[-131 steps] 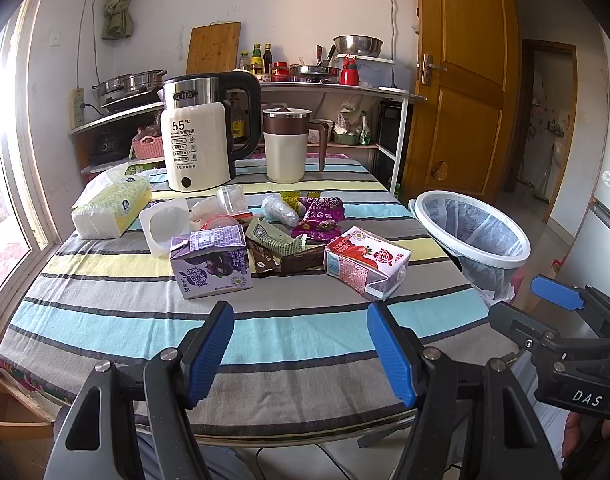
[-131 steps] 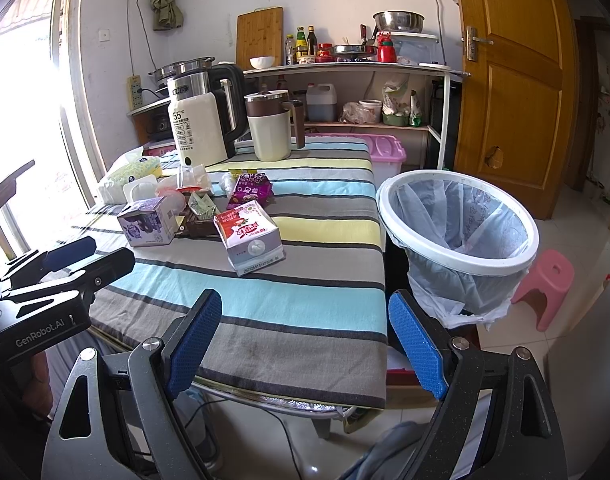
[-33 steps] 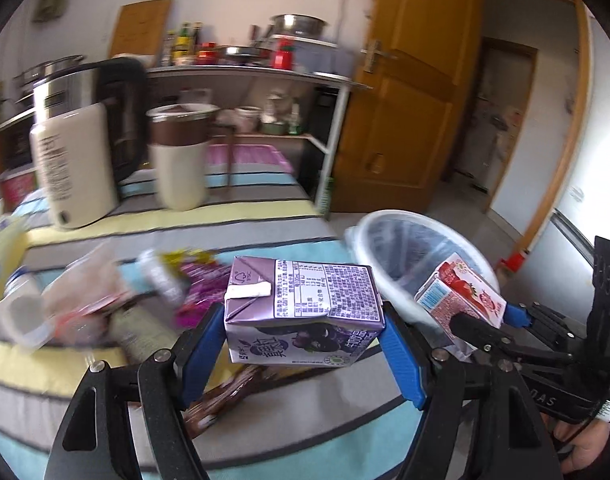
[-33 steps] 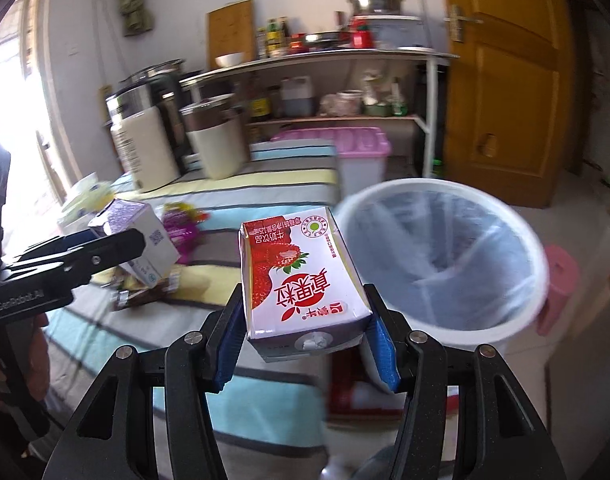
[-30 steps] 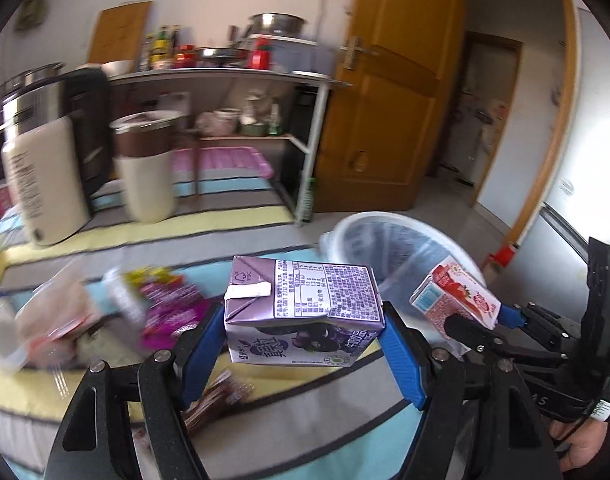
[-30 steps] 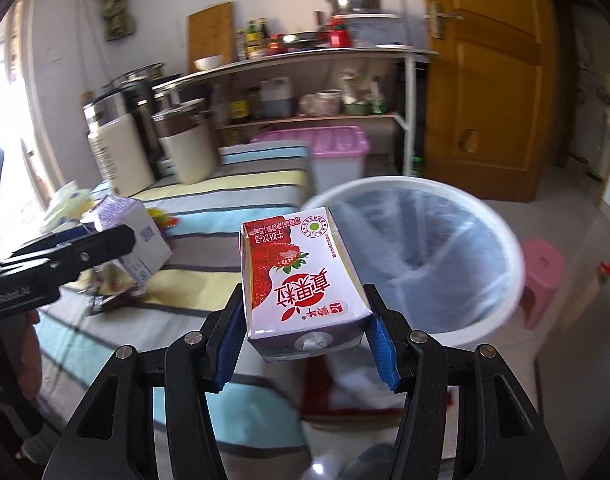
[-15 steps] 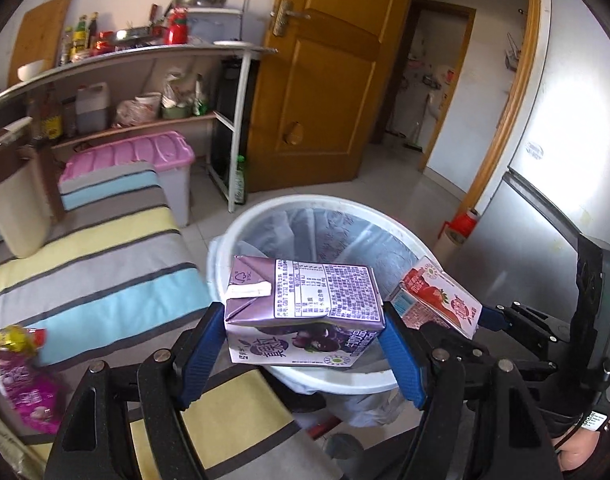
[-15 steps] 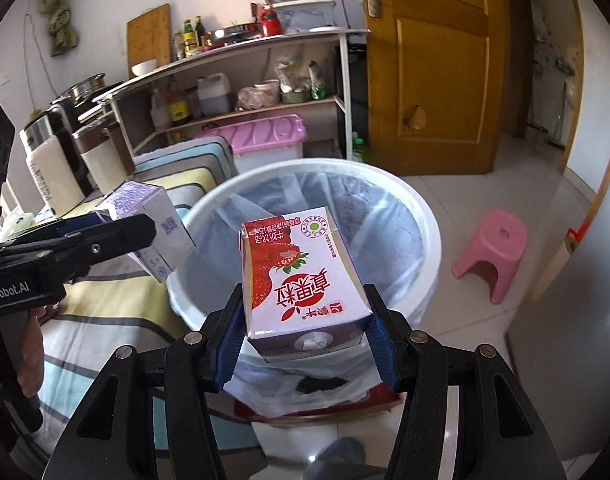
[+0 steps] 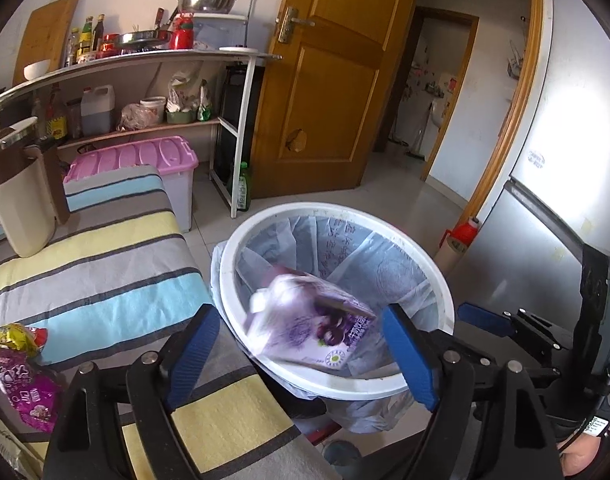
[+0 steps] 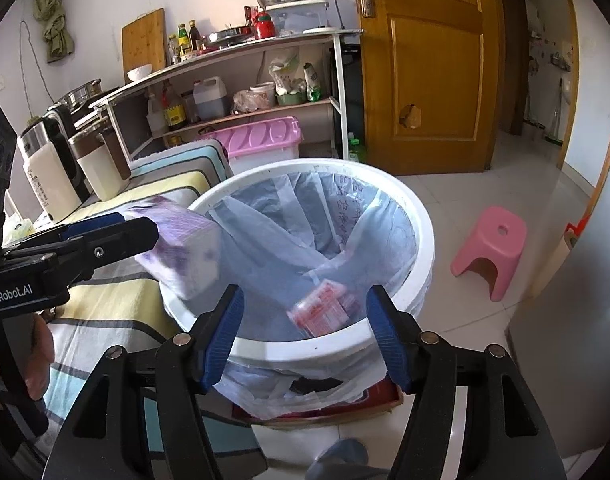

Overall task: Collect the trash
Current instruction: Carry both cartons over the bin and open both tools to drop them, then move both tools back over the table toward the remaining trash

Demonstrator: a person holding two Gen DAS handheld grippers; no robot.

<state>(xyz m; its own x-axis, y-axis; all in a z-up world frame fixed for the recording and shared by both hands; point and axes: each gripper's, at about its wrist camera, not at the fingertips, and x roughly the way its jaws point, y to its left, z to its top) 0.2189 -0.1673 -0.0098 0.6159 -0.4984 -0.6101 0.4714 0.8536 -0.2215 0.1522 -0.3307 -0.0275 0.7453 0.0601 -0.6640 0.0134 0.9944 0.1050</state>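
You have a table under a striped cloth, with a cream jug standing near its far edge and two crinkled snack packets lying at the left. On the tiled floor beside the table stand a white bin, a pink stool and a pink-lidded storage box.

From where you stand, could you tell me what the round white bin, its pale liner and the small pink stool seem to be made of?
Round white bin: apparently rigid plastic, with a smooth, slightly scuffed rim.
Pale liner: thin plastic film, translucent, creased and draped over the rim.
Small pink stool: probably moulded plastic, one uniform matte piece with rounded edges and a hole in the seat.
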